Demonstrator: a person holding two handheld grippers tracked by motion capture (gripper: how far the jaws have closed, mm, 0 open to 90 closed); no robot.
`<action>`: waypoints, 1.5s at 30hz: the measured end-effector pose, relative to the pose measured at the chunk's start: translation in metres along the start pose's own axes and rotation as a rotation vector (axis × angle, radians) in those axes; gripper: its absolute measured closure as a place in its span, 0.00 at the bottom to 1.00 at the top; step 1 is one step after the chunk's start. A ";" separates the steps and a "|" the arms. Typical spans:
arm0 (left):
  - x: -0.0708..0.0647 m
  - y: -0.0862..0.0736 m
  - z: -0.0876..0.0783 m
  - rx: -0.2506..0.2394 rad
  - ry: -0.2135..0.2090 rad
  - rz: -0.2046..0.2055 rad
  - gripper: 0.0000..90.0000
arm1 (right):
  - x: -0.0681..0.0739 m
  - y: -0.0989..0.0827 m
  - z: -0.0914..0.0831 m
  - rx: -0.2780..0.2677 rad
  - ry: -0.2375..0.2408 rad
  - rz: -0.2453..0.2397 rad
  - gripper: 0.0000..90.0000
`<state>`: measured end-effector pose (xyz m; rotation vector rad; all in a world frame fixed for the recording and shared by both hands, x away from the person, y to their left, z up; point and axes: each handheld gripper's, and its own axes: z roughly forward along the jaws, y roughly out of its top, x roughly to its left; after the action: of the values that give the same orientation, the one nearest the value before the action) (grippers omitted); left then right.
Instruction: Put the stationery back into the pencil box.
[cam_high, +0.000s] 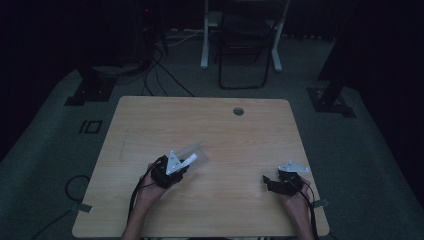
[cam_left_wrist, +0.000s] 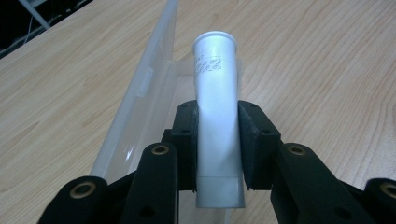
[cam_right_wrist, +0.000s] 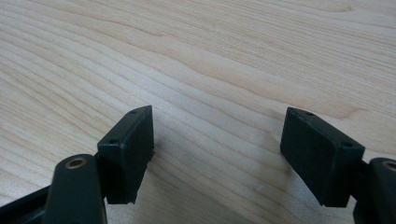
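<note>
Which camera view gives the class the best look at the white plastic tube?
The left gripper view: the white plastic tube sits close up, clamped between the left gripper's black pads, its printed label visible. The high view shows it as a small white sliver by the left gripper. The right gripper view shows bare wooden table.
</note>
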<state>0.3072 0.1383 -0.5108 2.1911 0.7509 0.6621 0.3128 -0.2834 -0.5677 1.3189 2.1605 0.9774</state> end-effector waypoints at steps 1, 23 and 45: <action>0.000 0.000 0.000 0.001 0.000 0.001 0.78 | 0.000 0.000 0.000 0.000 0.000 0.000 0.29; 0.002 -0.005 0.010 0.021 0.026 -0.006 0.78 | 0.000 0.000 0.000 0.000 -0.001 0.000 0.29; 0.001 -0.010 0.021 0.064 0.050 0.020 0.78 | 0.000 0.000 0.000 0.000 -0.001 0.000 0.29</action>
<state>0.3184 0.1354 -0.5305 2.2507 0.7865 0.7144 0.3131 -0.2830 -0.5677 1.3193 2.1600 0.9766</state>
